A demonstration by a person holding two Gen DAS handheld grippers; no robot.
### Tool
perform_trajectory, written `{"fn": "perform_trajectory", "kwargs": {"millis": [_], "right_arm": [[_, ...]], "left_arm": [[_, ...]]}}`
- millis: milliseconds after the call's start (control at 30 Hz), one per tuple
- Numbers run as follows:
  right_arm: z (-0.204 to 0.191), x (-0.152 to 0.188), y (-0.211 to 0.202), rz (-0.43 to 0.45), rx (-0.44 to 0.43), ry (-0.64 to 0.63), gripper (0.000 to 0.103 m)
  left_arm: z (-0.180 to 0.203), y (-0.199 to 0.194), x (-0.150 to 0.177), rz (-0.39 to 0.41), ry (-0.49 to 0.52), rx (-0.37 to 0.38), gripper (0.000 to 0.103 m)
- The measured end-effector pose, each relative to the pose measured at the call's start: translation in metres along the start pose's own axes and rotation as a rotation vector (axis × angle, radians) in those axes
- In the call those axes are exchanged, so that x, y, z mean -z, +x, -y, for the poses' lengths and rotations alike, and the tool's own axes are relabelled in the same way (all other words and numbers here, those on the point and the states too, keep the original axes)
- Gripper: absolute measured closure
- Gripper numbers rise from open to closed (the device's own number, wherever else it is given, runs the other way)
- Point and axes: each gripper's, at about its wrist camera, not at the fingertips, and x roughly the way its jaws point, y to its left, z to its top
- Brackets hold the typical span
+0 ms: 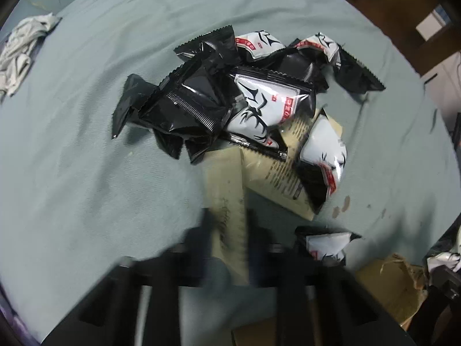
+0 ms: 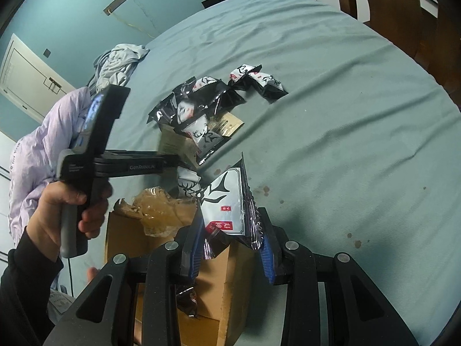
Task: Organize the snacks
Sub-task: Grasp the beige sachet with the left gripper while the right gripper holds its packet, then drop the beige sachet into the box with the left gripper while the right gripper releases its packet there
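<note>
Several black and white snack packets (image 1: 245, 98) lie heaped on a grey-green sheet (image 1: 86, 158), partly on a tan printed cardboard piece (image 1: 282, 173). My left gripper (image 1: 229, 230) points straight down, blurred, its fingers closed against a tan strip of that cardboard (image 1: 227, 190). The right wrist view shows the left gripper (image 2: 175, 158) from the side, tip at the cardboard (image 2: 173, 144) beside the heap (image 2: 198, 101). My right gripper (image 2: 230, 239) is shut on one snack packet (image 2: 227, 210), held over an open brown box (image 2: 161, 230). One packet (image 1: 325, 245) lies alone near the box.
The brown box (image 1: 386, 285) has crumpled clear wrap (image 2: 161, 207) at its top. A crumpled pale cloth (image 1: 23, 49) lies at the sheet's far left. A lilac jacket (image 2: 43, 150) lies beside the person's hand (image 2: 66, 210). Wooden furniture (image 1: 403, 8) borders the sheet on the right.
</note>
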Motion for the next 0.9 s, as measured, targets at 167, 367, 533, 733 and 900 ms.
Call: {"fn": "perform_trajectory", "kwargs": {"millis": [167, 367, 533, 733, 900], "right_arm": [[-0.007, 0.004, -0.005, 0.026, 0.029, -0.022, 0.07], [-0.011, 0.01, -0.014, 0.061, 0.041, -0.035, 0.07], [-0.015, 0.014, -0.018, 0.069, 0.038, -0.049, 0.07], [-0.02, 0.018, -0.021, 0.075, 0.047, -0.081, 0.07], [-0.021, 0.018, -0.022, 0.076, 0.043, -0.094, 0.07]], "left_arm": [[-0.005, -0.017, 0.014, 0.051, -0.042, -0.016, 0.094], [-0.029, -0.074, 0.038, 0.154, -0.152, 0.021, 0.094], [-0.017, -0.121, 0.061, 0.245, -0.122, 0.05, 0.094], [0.012, -0.134, 0.086, 0.258, -0.069, 0.101, 0.094], [0.053, -0.126, 0.115, 0.178, 0.035, 0.069, 0.094]]}}
